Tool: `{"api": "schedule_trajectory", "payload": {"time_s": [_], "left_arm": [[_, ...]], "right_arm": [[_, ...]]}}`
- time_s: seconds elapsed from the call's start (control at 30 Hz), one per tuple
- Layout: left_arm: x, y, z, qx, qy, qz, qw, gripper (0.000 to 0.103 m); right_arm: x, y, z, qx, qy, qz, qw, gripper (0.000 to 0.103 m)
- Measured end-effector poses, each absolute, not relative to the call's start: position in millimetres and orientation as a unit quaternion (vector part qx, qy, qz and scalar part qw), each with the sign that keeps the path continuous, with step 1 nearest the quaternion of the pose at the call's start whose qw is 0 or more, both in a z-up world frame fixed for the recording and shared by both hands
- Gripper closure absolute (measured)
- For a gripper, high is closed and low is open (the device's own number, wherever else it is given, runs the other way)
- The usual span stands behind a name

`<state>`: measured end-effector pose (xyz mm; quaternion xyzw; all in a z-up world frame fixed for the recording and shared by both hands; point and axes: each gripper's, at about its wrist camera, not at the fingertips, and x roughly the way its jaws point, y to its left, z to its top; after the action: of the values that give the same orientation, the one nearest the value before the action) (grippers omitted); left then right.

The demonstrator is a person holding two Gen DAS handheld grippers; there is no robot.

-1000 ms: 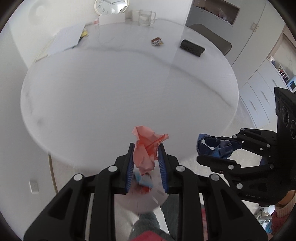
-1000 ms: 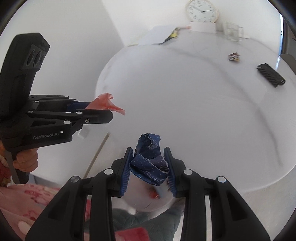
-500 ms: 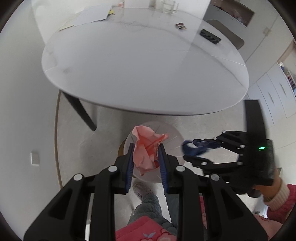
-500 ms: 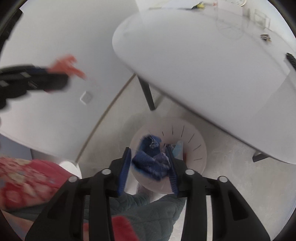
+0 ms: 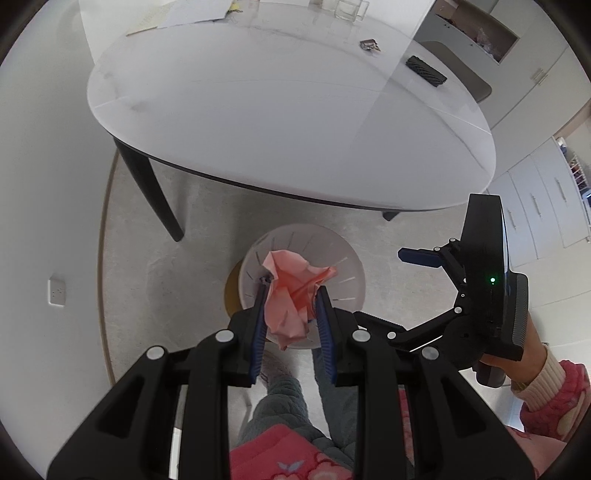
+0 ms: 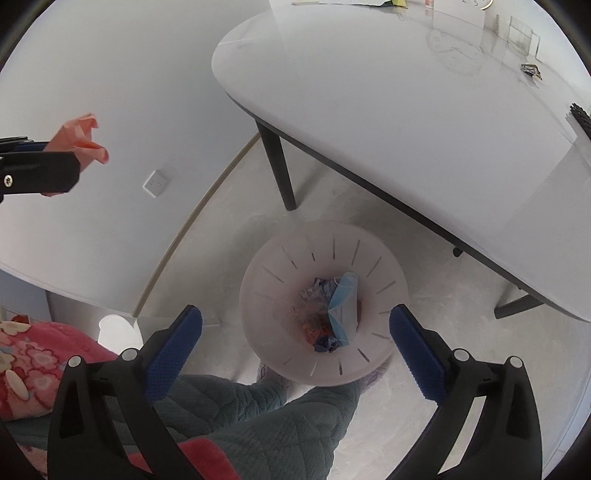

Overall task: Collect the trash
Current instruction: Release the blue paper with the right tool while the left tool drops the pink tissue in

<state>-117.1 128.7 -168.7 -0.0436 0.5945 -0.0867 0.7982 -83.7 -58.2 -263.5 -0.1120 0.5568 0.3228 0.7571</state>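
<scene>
My left gripper (image 5: pixel 291 288) is shut on a crumpled pink paper (image 5: pixel 288 314) and hangs above the white slotted bin (image 5: pixel 347 266) on the floor. In the right wrist view it shows at the left edge as the left gripper (image 6: pixel 74 155) with the pink paper (image 6: pixel 81 140). My right gripper (image 6: pixel 295 313) is over the bin (image 6: pixel 280 273); its jaws are opening wide with nothing between them. Inside the bin lie a dark blue crumpled paper (image 6: pixel 327 343), a light blue face mask (image 6: pixel 343 306) and other scraps. The right gripper (image 5: pixel 384 286) stands just right of the left one.
A white oval table (image 5: pixel 295 122) on black legs (image 5: pixel 162 199) overhangs the floor behind the bin, carrying a black object (image 5: pixel 426 71), a small wrapper (image 5: pixel 369 44) and papers (image 5: pixel 192 11). The person's legs in teal quilted trousers (image 6: pixel 280 417) stand beside the bin. A wall socket (image 6: pixel 158 182) is at left.
Both grippers came away from above the table and sank over the floor bin. The right gripper opened and the dark blue paper left it. The left still grips the pink paper.
</scene>
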Motion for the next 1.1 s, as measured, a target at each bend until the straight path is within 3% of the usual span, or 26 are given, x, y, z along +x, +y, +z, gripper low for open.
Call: {"api": "schedule_trajectory", "payload": {"time_s": [0.47,0.5,0.57,0.63,0.77,1.1], "left_arm": [[-101,87,-215,-0.016,0.639,-0.162,0.752,0.076],[-98,82,-221,-0.013,0.644,-0.169,0.746,0.071],[-94,76,-232,-0.003,0.654,-0.180,0.735,0.035],[-90,68,-238,0.016,0.654,-0.164,0.738,0.018],[-86,59,-233,0.039,0.652,-0.157,0.741,0.010],[-89,69,-199,0.020,0.624,-0.152,0.766,0.008]], "right_arm": [[-99,-100,-245,-0.113,0.558,0.282,0.772,0.002],[-100,-104,-243,-0.111,0.558,0.278,0.774,0.002],[-100,-110,-240,-0.108,0.556,0.272,0.778,0.002],[-99,-117,-237,-0.104,0.556,0.264,0.781,0.002],[-96,-127,-234,-0.097,0.554,0.250,0.788,0.002],[-92,-140,-226,-0.085,0.550,0.230,0.799,0.002]]}}
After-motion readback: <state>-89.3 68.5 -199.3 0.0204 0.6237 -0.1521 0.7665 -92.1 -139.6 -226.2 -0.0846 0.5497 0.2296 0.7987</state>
